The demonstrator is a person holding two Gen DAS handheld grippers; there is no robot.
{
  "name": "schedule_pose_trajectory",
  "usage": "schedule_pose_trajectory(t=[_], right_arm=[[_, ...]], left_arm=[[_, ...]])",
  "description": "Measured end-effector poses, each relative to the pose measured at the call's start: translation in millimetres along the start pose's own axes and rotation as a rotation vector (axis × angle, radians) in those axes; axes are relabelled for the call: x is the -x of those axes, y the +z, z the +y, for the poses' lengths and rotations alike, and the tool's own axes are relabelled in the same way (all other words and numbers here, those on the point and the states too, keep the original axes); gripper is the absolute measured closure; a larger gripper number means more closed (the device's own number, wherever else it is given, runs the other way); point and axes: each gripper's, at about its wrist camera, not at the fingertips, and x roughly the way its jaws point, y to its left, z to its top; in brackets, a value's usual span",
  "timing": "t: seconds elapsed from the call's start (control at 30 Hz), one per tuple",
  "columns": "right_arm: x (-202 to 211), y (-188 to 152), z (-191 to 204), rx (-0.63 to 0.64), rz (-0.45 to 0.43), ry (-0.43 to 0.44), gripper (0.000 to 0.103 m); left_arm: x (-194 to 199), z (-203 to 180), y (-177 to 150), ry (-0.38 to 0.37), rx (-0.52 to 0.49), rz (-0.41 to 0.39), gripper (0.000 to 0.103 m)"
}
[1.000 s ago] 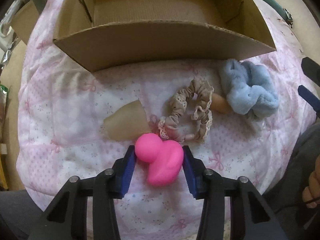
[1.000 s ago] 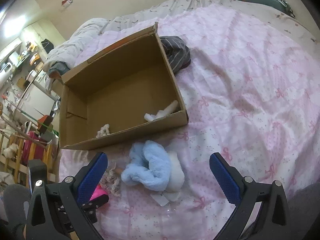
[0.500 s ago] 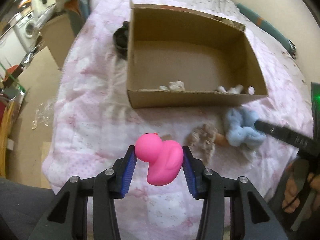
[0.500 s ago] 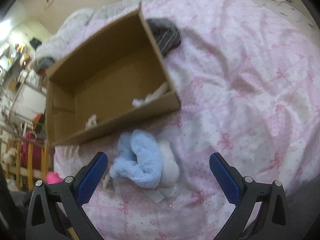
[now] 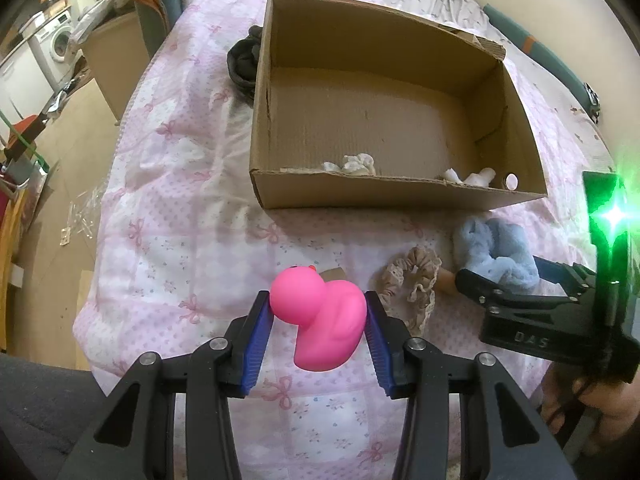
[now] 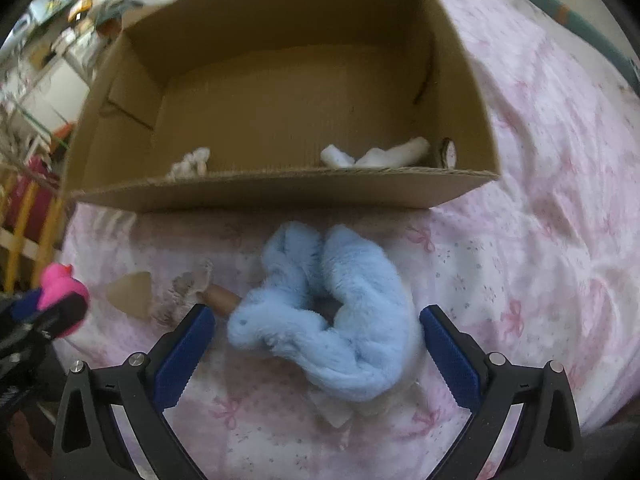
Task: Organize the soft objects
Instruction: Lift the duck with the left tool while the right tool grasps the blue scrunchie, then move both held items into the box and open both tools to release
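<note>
Left gripper (image 5: 319, 330) has the pink duck (image 5: 320, 322) pinched between its blue pads, held above the quilt (image 5: 168, 240), short of the cardboard box (image 5: 384, 196); right gripper (image 6: 316, 354) hangs spread wide, straddling the fluffy blue scrunchie (image 6: 324, 320) lying just before the box; that one looks light and squashy, best taken across its bunched middle; it's pale blue, plush, folded on itself; the duck's smooth and rubbery, likely slippery.

Pink duck (image 5: 324, 320), light-blue scrunchie (image 6: 332, 320), brown box (image 5: 384, 196), pink bow-print quilt (image 5: 168, 264)
</note>
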Motion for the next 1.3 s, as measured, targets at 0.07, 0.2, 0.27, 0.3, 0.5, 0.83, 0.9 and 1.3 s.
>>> schedule_pose_trajectory(t=[0.07,0.2,0.27,0.3,0.5,0.83,0.9,1.3], right_arm=[[-5,1,0,-0.006,0.012,-0.004,0.0],[-7,3,-5,-0.037,0.024,0.033,0.022],[-5,3,-9,-0.048,0.022,0.055,0.035],[-4,3,-10,-0.049,0.023,0.059,0.048],[17,2,-19,-0.069,-0.063,0.125,0.059],[73,-9,-13,-0.008,-0.181,0.302,0.062],[81,-13,-8,0.021,-0.197,0.305,0.062],[125,-7,-5,-0.022,-0.276,0.31,0.062]], left_arm=[[0,0,0,0.003,0.002,0.0,0.061],[-2,2,1,0.004,0.011,0.003,0.061],[-2,2,1,0.006,0.011,0.005,0.061],[-2,1,1,0.006,0.008,0.005,0.062],[-2,3,1,0.02,0.006,-0.002,0.062],[7,10,1,0.034,0.025,-0.054,0.062],[13,10,1,0.033,0.029,-0.077,0.062],[68,18,28,-0.031,0.057,-0.204,0.062]])
